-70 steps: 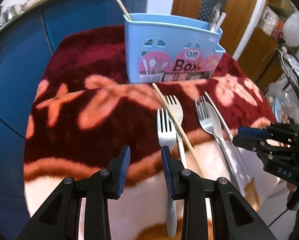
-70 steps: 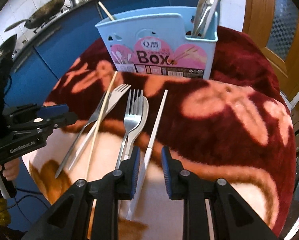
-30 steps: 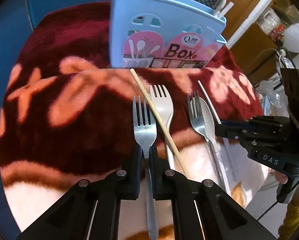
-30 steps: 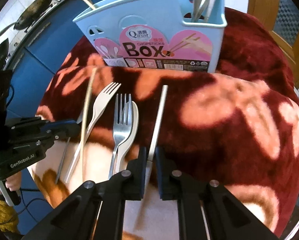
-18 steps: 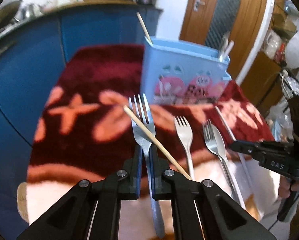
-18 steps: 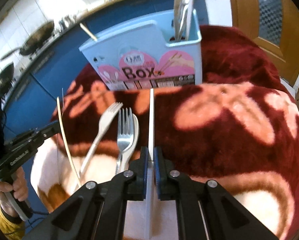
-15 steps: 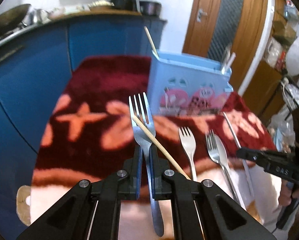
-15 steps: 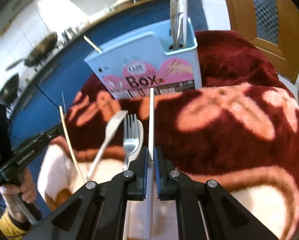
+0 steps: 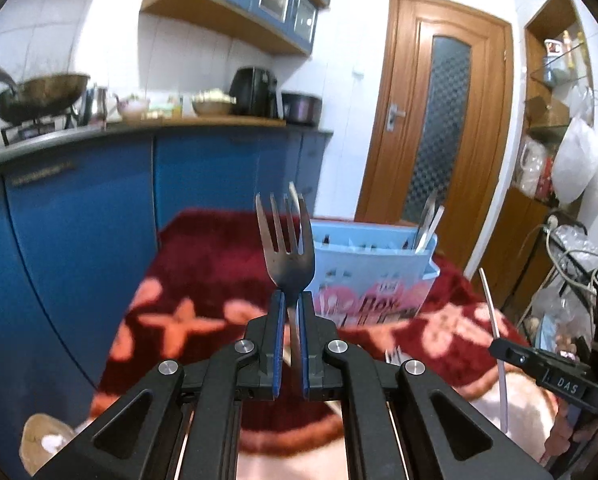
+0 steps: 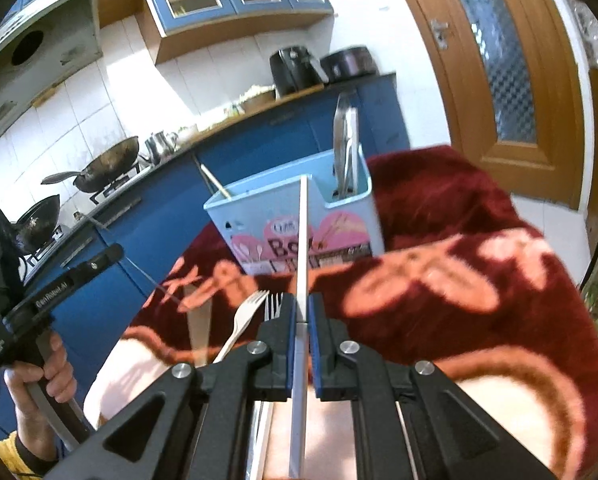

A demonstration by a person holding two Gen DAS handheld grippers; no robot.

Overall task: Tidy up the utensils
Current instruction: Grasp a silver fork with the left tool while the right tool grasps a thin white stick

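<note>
Above the plush red floral blanket, left tool clamping a steel fork, right tool a slim flat chopstick.

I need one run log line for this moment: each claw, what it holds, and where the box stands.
left claw: shut on metal fork | right claw: shut on white chopstick | blue utensil box: upright on red blanket, ahead of both

Red floral blanket over table; on it, blue utensil box, white fork, steel fork
</note>
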